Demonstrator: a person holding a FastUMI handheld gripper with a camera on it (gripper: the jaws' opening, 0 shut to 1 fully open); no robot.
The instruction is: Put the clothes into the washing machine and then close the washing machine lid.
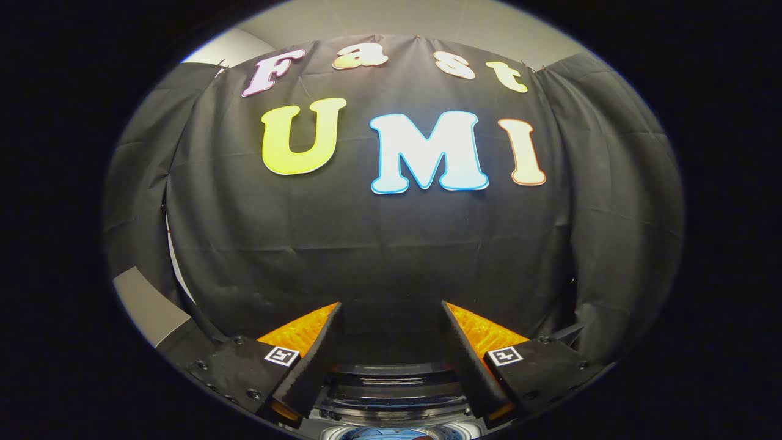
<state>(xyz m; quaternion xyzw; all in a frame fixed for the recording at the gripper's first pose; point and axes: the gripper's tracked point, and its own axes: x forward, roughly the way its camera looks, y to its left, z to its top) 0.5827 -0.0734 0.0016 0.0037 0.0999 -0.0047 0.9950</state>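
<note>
The jaws of the gripper stand spread apart with nothing between them, aimed at the booth's black cloth wall. Below and between them lies the glossy dark curved rim of the washing machine, with a blue patch at its lowest part that may be clothes inside the drum; this cannot be told for certain. No lid can be made out. The likely step is closing it: tilt the gripper downward first, locate the lid edge, then push it evenly.

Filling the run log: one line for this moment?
hand-held gripper: open, empty | aimed at black cloth wall | washing machine's dark glossy top below fingers
</note>
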